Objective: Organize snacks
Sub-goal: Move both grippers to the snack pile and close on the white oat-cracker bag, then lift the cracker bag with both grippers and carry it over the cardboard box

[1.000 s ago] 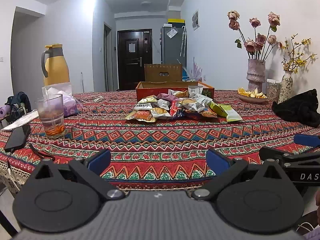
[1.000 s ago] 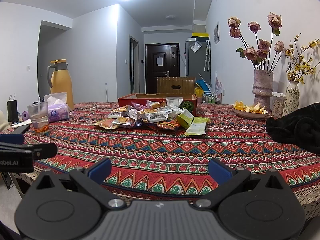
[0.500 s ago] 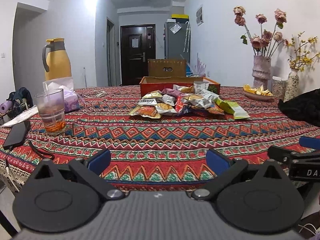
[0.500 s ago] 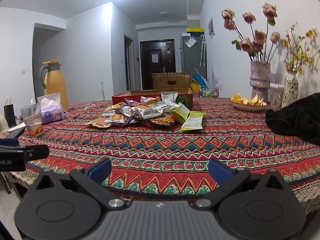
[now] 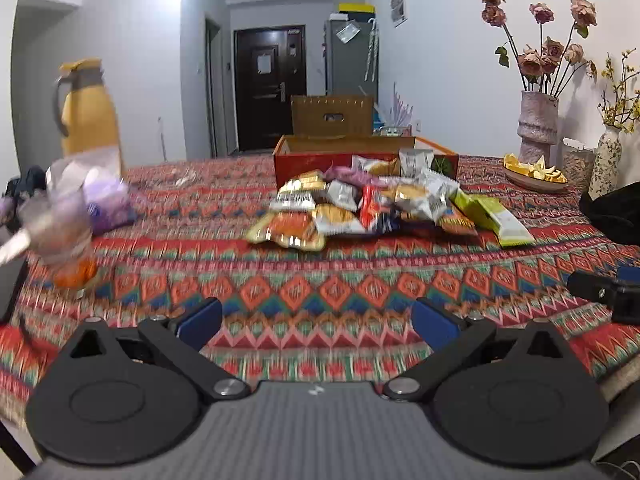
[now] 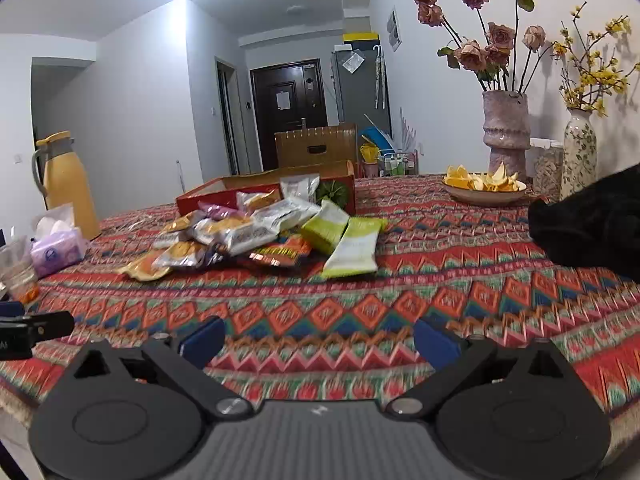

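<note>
Both tools are out over the near edge of the patterned tablecloth (image 5: 320, 292), neither yet at the snacks. The left gripper (image 5: 316, 318) has its blue pads spread wide with nothing between them; the right gripper (image 6: 318, 340) is likewise spread and empty. The step in hand looks like the approach to a first pick.

To do it well, I would send each gripper to its own side of the snack pile (image 5: 360, 210), which lies ahead of both tools and well apart from them. The packets overlap, so the loose ones at the edges should go first: ahead and slightly left of the left tongs, the orange-and-gold packet (image 5: 290, 232) at the pile's front; ahead of the right tongs, the pale green packet (image 6: 354, 250) lying flat and mostly clear of its neighbours. Come in low, pinch one short edge and lift before sliding, or foil may drag others along.

Far left of the tongs stands a plastic cup (image 5: 60, 236), blurred, with something orange at its bottom. Beyond it sit a tissue pack (image 6: 58, 250) and a yellow jug (image 6: 66, 184). Directly behind the pile is the red-sided open box (image 6: 266, 196), the likely destination; its inside is mostly hidden, and several packets lean against its front wall. Far right, a shallow bowl (image 6: 484, 196) holds orange peel, with a vase of dried roses (image 6: 505, 128) behind it.
</note>
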